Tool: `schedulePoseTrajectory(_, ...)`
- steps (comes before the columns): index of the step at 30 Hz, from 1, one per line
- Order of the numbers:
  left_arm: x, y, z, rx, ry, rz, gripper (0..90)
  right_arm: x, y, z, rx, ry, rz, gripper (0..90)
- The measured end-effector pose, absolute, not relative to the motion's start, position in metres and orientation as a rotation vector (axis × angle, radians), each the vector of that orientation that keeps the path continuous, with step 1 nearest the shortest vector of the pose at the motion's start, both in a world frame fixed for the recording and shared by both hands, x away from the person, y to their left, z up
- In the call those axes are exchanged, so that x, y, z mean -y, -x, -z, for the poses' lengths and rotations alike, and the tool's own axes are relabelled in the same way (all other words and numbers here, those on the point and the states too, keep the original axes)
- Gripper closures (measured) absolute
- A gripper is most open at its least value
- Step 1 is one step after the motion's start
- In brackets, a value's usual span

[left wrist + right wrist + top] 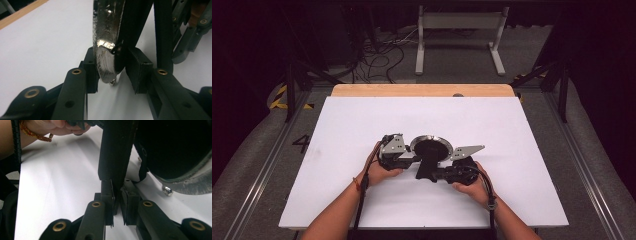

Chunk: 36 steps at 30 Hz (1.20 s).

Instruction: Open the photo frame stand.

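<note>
object: a small frying pan with a dark inside, a silvery rim and a flat black handle, sitting near the middle of the white bench, a little toward the person.
pan position: in the high view it lies between the two grippers, bowl farther from the person, handle pointing back toward them; whether its base rests on the bench or is just lifted, i cannot tell.
left gripper: the left gripper straddles the pan's silvery rim; one pad sits against the shiny outer side, while the other pad stands slightly off the dark inner side, so the jaws look parted around the rim rather than clamped on it.
right gripper: the right gripper has its jaws pressed in on the end of the black handle, pinching it between the pads.
hands: the left hand and right hand each hold their gripper close beside the pan.
done so far: judging from the layout, the handle is already secured and the second gripper has been brought onto the rim.
left to do: the rim grip does not look firm yet; closing it fully, then lifting or moving the pan with both grippers, seems to remain.
progress estimate: early to middle, a two-point hold is being set up.
surroundings: the bench carries nothing else near the pan; a wooden strip runs along its far edge.
</note>
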<state>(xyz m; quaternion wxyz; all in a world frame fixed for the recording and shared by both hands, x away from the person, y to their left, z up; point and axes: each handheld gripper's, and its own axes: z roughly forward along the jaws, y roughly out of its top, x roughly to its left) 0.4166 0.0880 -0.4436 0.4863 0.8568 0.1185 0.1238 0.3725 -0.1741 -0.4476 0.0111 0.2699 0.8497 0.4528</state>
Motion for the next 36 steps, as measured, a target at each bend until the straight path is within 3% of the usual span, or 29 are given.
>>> schedulePoseTrajectory(6,-0.09,-0.413,0.445,-0.309,-2.114,-0.444,73.7,0.181,-0.374,0.445,-2.652,-0.861,-1.418,77.5)
schedulePoseTrajectory(14,-0.09,-0.411,0.444,-0.313,-2.127,-0.482,75.1,0.182,-0.376,0.447,-2.648,-0.869,-1.386,76.8)
schedulePoseTrajectory(21,-0.092,-0.412,0.445,-0.336,-2.106,-0.456,73.4,0.186,-0.374,0.443,-2.606,-0.881,-1.355,70.9)
schedulePoseTrajectory(26,-0.097,-0.41,0.443,-0.354,-2.085,-0.448,69.0,0.187,-0.368,0.437,-2.568,-0.865,-1.34,68.3)
schedulePoseTrajectory(27,-0.097,-0.41,0.442,-0.357,-2.085,-0.444,64.0,0.187,-0.364,0.433,-2.539,-0.855,-1.323,68.3)
schedulePoseTrajectory(32,-0.096,-0.41,0.442,-0.363,-2.087,-0.436,56.2,0.189,-0.355,0.422,-2.44,-0.83,-1.335,81.1)
schedulePoseTrajectory(36,-0.096,-0.41,0.442,-0.356,-2.089,-0.438,58.5,0.191,-0.35,0.415,-2.398,-0.823,-1.359,87.8)
